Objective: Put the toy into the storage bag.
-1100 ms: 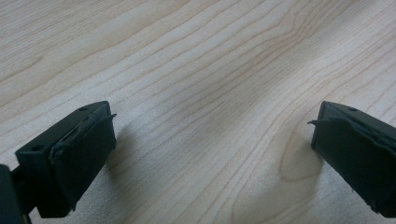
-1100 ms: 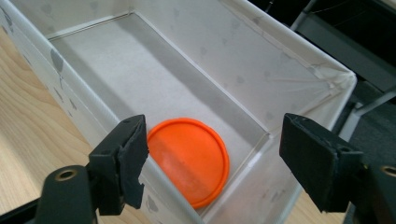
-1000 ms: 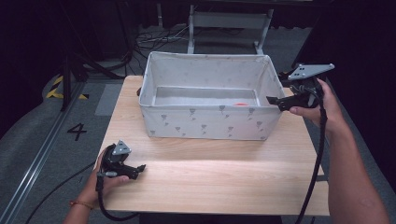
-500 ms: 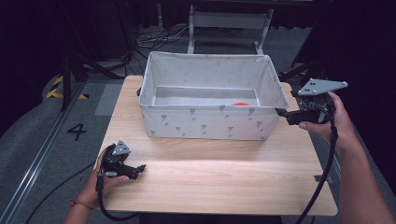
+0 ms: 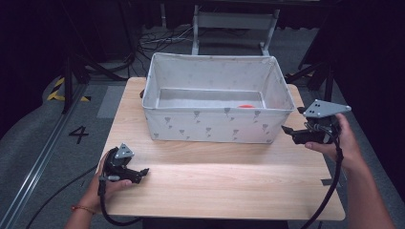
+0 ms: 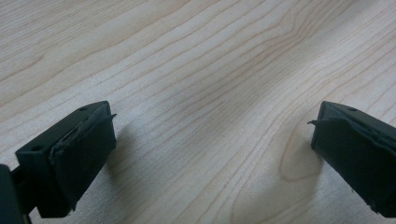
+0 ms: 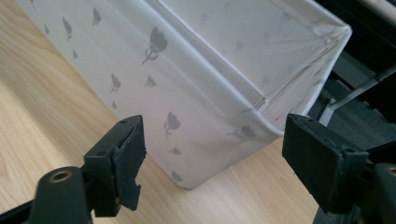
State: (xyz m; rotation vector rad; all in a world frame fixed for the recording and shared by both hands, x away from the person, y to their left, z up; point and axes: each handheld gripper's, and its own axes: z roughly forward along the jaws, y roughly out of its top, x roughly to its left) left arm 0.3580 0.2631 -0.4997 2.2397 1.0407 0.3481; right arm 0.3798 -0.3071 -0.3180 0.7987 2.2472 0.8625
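One "4" marking (image 5: 79,134) on floor beside table (image 5: 229,181).

Each black claw, left claw (image 5: 143,171) and right claw (image 5: 285,130), is topped by a grey three-cornered plate (screw-dotted) and trailed by a black cable; an orange wristband (image 5: 82,208) is worn.

Left gripper (image 5: 143,171) and right gripper (image 5: 285,129), jaws apart

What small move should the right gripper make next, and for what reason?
Probably ease forward so its open fingers straddle the near right corner of the white fabric box. The right gripper is beside that corner, holding nothing and apart from the fabric, while the left gripper rests open over the table.
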